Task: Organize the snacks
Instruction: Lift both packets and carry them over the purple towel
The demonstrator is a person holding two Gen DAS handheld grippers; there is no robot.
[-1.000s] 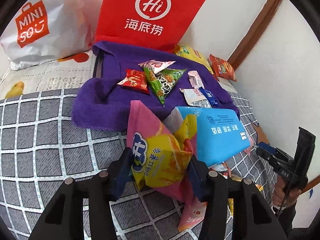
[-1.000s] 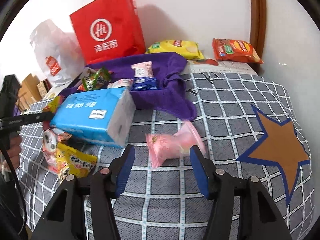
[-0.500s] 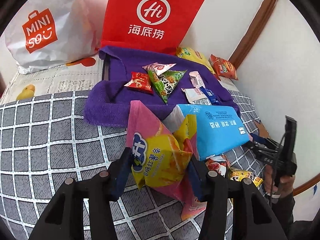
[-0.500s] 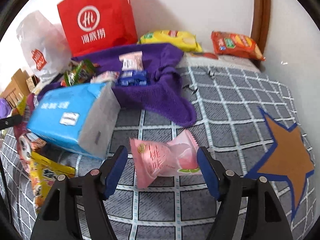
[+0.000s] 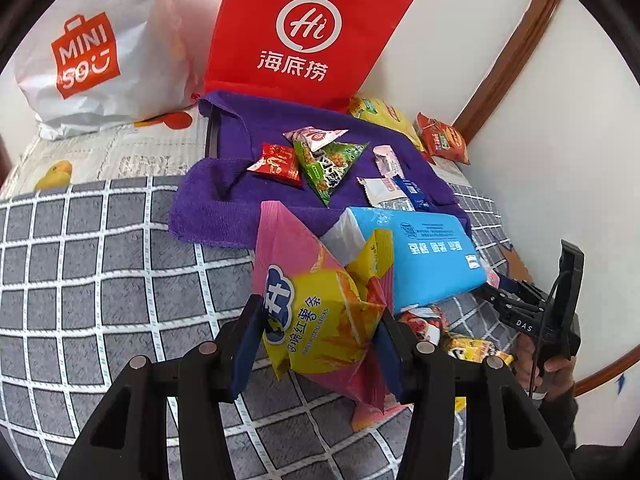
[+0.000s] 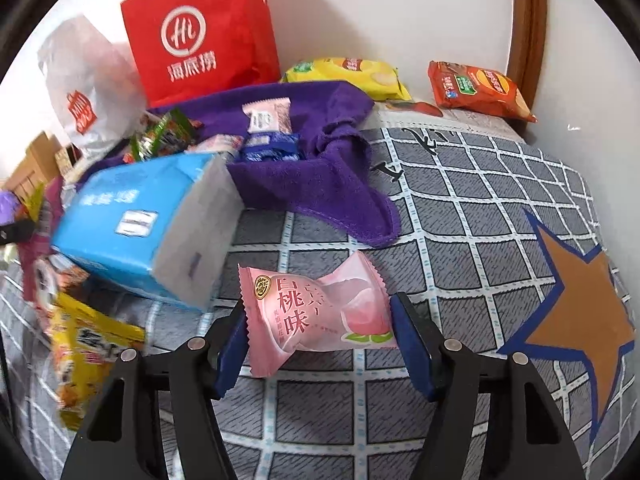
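The left gripper (image 5: 316,344) clamps a sweet-potato-stick bag (image 5: 320,312) just before the purple towel (image 5: 224,204). The right gripper (image 6: 320,340), jaws closing, straddles the pink peach candy (image 6: 316,316) on the bed; the next move likely calls for pinching, then carrying it to the towel.

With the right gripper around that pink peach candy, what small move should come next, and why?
Probably finish closing the right gripper, then lift. Its jaws are closing with the pink candy packet between them, lying on the checked bedspread; the pads look not yet pressed on it. The left gripper already grips a sweet potato stick bag.
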